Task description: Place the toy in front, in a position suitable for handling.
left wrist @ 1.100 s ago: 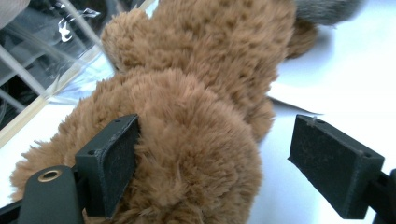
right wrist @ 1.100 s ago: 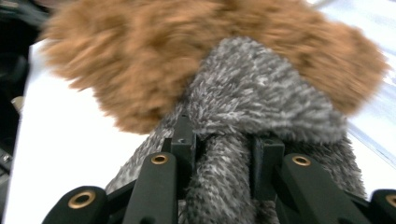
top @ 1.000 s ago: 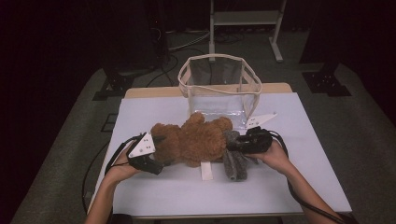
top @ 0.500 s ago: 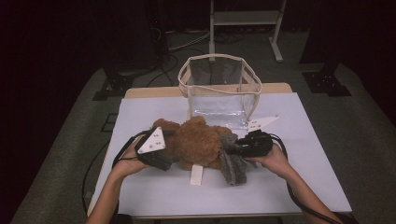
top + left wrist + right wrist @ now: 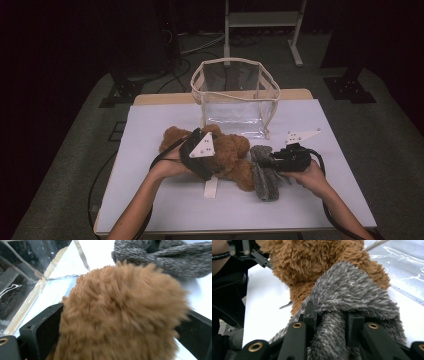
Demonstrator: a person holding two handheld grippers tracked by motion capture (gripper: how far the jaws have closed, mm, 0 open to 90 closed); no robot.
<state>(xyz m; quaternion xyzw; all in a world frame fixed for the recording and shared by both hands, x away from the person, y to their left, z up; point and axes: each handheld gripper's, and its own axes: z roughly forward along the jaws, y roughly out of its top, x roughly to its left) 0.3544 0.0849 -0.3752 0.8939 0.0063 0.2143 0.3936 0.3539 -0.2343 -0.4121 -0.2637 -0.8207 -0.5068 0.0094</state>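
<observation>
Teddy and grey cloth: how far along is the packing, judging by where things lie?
Nothing looks packed: the clear bag stands open behind. In hand: the right hand-held gripper is shut on the grey cloth beside the teddy; the left hand-held gripper straddles the teddy, its jaws just having opened wide, pads apparently not pressing. Left, probably: lifting teddy and cloth into the bag.
</observation>
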